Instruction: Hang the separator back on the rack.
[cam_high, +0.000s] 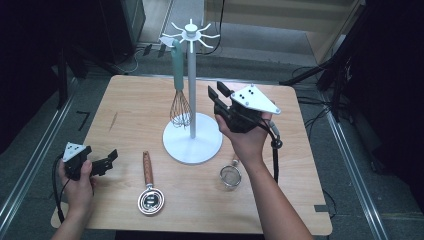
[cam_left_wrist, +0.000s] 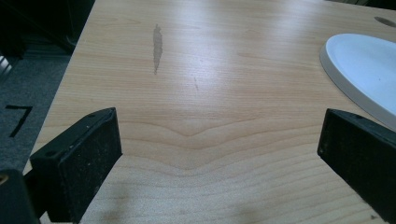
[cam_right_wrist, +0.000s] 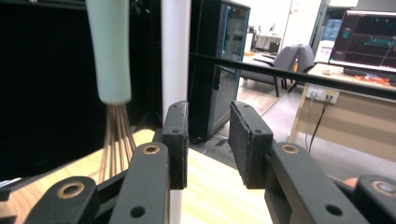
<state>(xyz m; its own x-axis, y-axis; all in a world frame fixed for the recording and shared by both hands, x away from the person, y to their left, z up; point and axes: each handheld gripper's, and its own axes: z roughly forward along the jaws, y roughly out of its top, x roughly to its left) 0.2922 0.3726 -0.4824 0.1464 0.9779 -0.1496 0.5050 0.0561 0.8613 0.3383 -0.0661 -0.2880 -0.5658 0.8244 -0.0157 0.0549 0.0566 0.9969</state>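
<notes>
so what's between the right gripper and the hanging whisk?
In the high view, the stand's white pole stands between the right gripper and the whisk.

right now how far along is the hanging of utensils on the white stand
Done: the green-handled wire whisk already hangs from a hook of the white pole stand with its round base. In hand: nothing; the right gripper is open and empty beside the pole, the left gripper open over the light wooden table. Left: the wooden-handled metal jigger and the small mesh strainer lie flat.
</notes>
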